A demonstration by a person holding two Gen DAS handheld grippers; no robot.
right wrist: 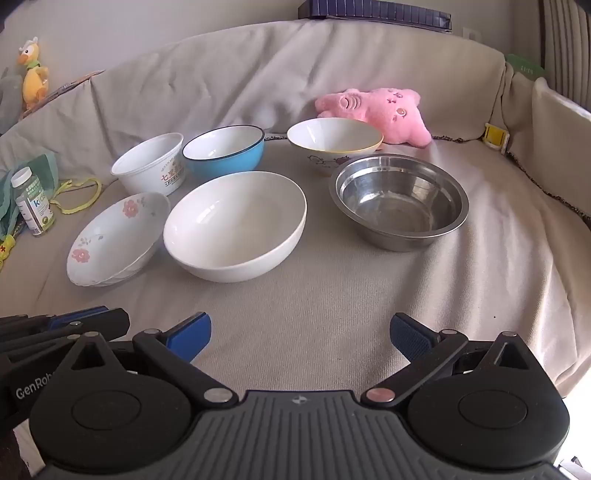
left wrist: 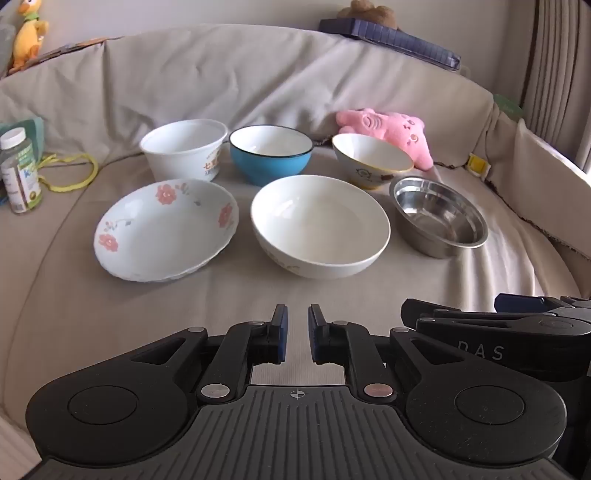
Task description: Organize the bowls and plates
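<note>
Several dishes stand in two rows on a beige-covered sofa seat. In front lie a flowered plate (left wrist: 166, 229) (right wrist: 116, 240), a big white bowl (left wrist: 319, 225) (right wrist: 234, 225) and a steel bowl (left wrist: 439, 216) (right wrist: 399, 201). Behind them stand a white printed bowl (left wrist: 184, 147) (right wrist: 149, 162), a blue bowl (left wrist: 271, 153) (right wrist: 225, 149) and a cream bowl with a yellow rim (left wrist: 371, 158) (right wrist: 334, 144). My left gripper (left wrist: 298, 332) hovers shut and empty in front of the big white bowl. My right gripper (right wrist: 301, 336) stands open and empty, well short of the dishes.
A pink plush toy (left wrist: 388, 131) (right wrist: 376, 110) lies behind the cream bowl. A bottle (left wrist: 18, 173) (right wrist: 33, 201) and a yellow cord (left wrist: 74, 171) sit at the left. The sofa back (left wrist: 240, 74) rises behind, an armrest (right wrist: 557, 122) at the right. A yellow plush duck (left wrist: 27, 35) perches up left.
</note>
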